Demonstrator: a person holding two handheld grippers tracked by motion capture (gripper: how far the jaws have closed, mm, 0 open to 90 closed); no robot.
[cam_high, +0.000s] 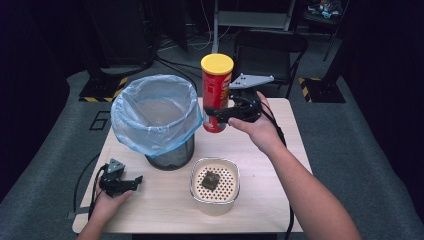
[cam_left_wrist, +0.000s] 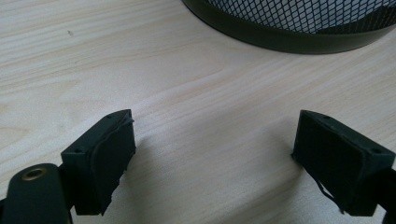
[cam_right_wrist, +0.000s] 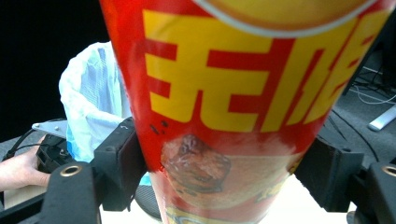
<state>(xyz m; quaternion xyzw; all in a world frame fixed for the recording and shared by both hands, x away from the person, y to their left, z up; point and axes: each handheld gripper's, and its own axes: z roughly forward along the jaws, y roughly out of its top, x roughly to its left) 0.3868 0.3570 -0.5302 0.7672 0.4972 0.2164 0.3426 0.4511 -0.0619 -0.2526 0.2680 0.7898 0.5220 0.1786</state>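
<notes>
The right tool (cam_high: 218, 114) grips the red chip can (cam_high: 216, 95) at its lower half — jaws pressed on both sides, can upright and lifted off the desk (cam_high: 280, 165), at three o'clock from the lined mesh bin (cam_high: 156, 120). The left tool (cam_high: 131, 182) rests at the bin's seven o'clock — jaws wide apart, holding nothing.
</notes>
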